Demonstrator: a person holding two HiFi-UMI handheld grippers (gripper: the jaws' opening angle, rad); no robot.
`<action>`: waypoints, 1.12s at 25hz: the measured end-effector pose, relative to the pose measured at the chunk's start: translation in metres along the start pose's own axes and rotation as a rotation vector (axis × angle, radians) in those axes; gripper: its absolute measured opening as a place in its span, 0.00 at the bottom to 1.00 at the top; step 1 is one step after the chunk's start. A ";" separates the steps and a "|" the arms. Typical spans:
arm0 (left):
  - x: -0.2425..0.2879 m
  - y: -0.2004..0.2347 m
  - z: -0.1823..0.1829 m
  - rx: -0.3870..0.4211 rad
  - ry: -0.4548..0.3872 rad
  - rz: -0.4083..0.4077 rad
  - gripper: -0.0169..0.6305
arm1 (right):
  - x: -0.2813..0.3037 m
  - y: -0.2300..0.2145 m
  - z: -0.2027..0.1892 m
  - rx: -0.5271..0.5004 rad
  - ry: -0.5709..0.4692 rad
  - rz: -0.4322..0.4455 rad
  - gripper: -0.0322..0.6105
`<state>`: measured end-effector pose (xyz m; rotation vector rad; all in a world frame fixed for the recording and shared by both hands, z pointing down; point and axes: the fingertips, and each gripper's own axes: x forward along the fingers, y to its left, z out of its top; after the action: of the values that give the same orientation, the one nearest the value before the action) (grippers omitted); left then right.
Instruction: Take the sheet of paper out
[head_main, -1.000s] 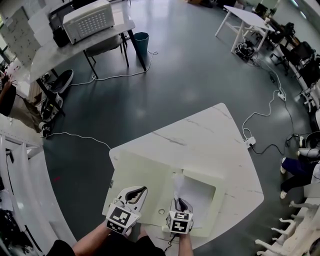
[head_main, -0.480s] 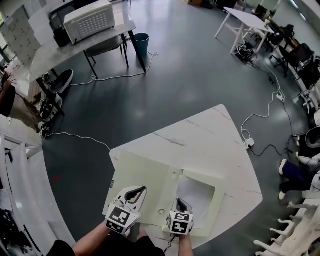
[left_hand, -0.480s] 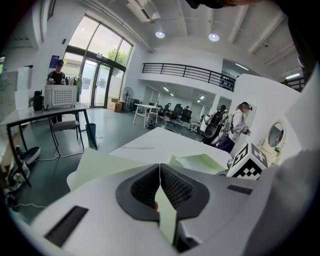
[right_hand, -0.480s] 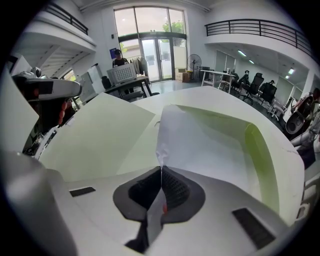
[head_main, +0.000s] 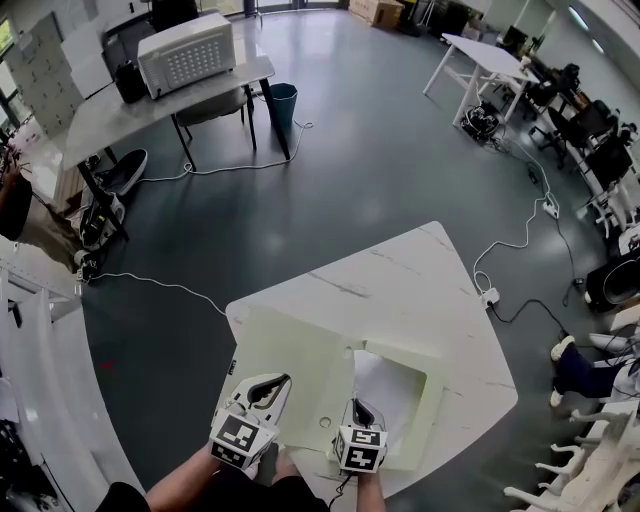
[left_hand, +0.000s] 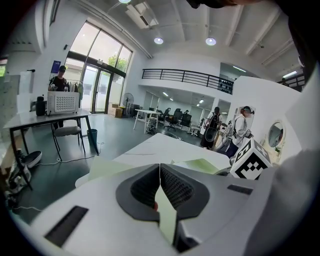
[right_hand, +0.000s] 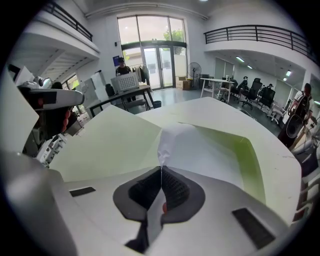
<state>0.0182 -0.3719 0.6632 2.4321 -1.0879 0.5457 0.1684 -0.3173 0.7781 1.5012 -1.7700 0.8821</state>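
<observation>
The right gripper (head_main: 358, 405) is pinching the near edge of the white sheet of paper (head_main: 388, 382), its jaws pressed together on it. The rest of the sheet is sitting in the open pocket of the pale green folder (head_main: 300, 345), which is lying on the white table (head_main: 420, 275). The left gripper (head_main: 273, 386) is clamping the folder's flap just beside it, with its jaws closed tight on the thin green card.

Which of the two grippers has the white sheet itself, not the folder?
The right gripper: its jaws are shut on the white sheet. The left gripper pinches the pale green folder instead.
</observation>
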 end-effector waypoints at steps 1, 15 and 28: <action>-0.005 -0.001 0.001 0.002 -0.006 0.001 0.06 | -0.005 0.002 0.002 -0.001 -0.010 -0.001 0.08; -0.106 -0.026 0.020 0.046 -0.118 0.024 0.06 | -0.096 0.045 0.017 -0.016 -0.157 -0.008 0.08; -0.212 -0.060 0.023 0.107 -0.220 0.045 0.06 | -0.190 0.073 0.003 -0.034 -0.303 -0.062 0.08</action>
<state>-0.0630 -0.2201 0.5233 2.6152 -1.2320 0.3639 0.1217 -0.2055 0.6143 1.7293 -1.9266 0.6151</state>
